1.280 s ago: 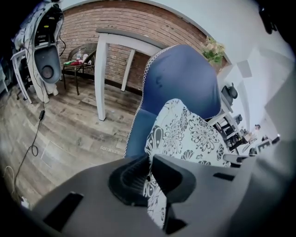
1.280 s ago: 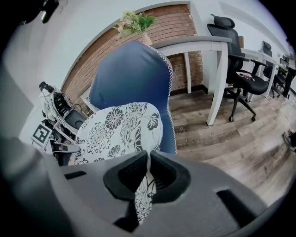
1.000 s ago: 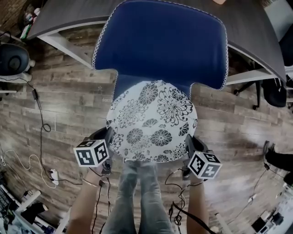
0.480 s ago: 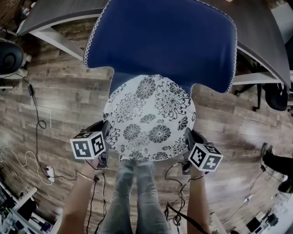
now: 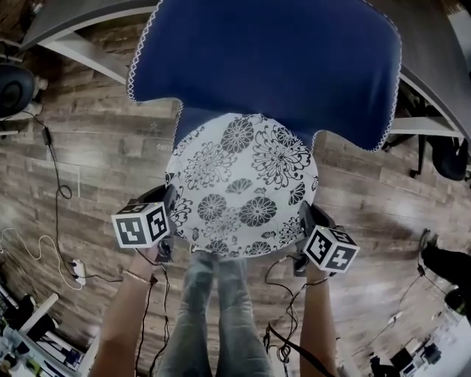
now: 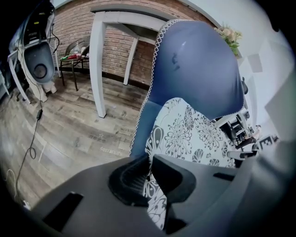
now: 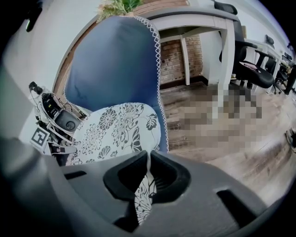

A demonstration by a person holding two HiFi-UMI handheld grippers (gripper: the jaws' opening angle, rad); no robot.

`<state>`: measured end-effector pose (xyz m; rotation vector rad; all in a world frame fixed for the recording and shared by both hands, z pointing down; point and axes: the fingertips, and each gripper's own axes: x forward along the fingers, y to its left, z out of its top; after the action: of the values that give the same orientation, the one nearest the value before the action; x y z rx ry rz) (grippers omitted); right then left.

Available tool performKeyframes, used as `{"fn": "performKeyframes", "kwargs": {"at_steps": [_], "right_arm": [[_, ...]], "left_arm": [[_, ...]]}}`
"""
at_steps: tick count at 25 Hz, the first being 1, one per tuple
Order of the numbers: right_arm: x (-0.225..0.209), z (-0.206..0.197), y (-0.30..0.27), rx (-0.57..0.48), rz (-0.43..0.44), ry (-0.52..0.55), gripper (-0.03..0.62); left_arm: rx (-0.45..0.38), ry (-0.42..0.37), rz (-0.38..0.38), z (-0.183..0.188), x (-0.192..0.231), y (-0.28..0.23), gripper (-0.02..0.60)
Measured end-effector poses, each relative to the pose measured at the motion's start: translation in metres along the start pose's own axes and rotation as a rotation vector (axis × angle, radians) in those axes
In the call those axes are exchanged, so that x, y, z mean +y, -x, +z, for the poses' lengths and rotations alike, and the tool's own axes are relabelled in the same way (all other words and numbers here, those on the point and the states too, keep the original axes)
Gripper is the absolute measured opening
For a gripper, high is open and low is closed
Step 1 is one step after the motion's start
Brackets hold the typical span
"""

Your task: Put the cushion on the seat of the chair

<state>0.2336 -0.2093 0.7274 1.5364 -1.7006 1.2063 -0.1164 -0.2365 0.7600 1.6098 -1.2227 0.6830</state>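
A round white cushion (image 5: 243, 184) with a dark flower print hangs flat over the seat of the blue chair (image 5: 265, 59), held by its near rim on both sides. My left gripper (image 5: 168, 213) is shut on the cushion's left edge (image 6: 157, 203). My right gripper (image 5: 303, 224) is shut on the right edge (image 7: 144, 194). In both gripper views the printed cloth runs between the black pads and spreads out toward the blue backrest (image 6: 199, 69) (image 7: 115, 60). The cushion hides most of the seat; whether it touches the seat I cannot tell.
A grey desk (image 5: 73, 18) with white legs stands behind the chair. Cables (image 5: 59, 191) trail over the wooden floor at the left. The person's legs (image 5: 217, 316) stand close to the chair's front. A dark office chair (image 5: 445, 151) is at the right.
The chair's backrest has grown larger in the head view and the cushion with both grippers has sunk a little toward the seat. Both grips are unchanged.
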Motion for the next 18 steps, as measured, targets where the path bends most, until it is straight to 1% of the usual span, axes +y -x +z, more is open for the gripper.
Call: {"fn": "performKeyframes", "kwargs": {"at_steps": [2,5,8,10,13,16,18], "right_arm": [[-0.001,-0.001,-0.002,0.006,-0.013,0.019,0.023],[-0.003,-0.002,-0.005,0.014,-0.033,0.04,0.024],[-0.006,-0.004,-0.01,0.018,-0.049,0.043,0.025],[-0.008,-0.005,-0.013,0.022,-0.062,0.051,0.026],[-0.013,-0.009,-0.018,0.035,-0.085,0.074,0.031],[-0.017,-0.011,-0.022,0.045,-0.107,0.086,0.038],[-0.02,-0.011,-0.023,0.05,-0.124,0.09,0.054]], "left_arm": [[0.003,-0.011,0.003,-0.001,-0.001,-0.002,0.02],[0.0,-0.001,0.002,-0.004,-0.002,-0.004,0.02],[-0.011,0.009,0.042,-0.002,0.002,-0.005,0.021],[-0.003,0.012,0.051,-0.007,0.002,-0.011,0.021],[-0.005,-0.012,0.091,-0.005,0.004,-0.013,0.021],[-0.002,-0.018,0.099,-0.009,0.004,-0.016,0.021],[-0.007,-0.022,0.117,-0.006,0.006,-0.014,0.025]]}}
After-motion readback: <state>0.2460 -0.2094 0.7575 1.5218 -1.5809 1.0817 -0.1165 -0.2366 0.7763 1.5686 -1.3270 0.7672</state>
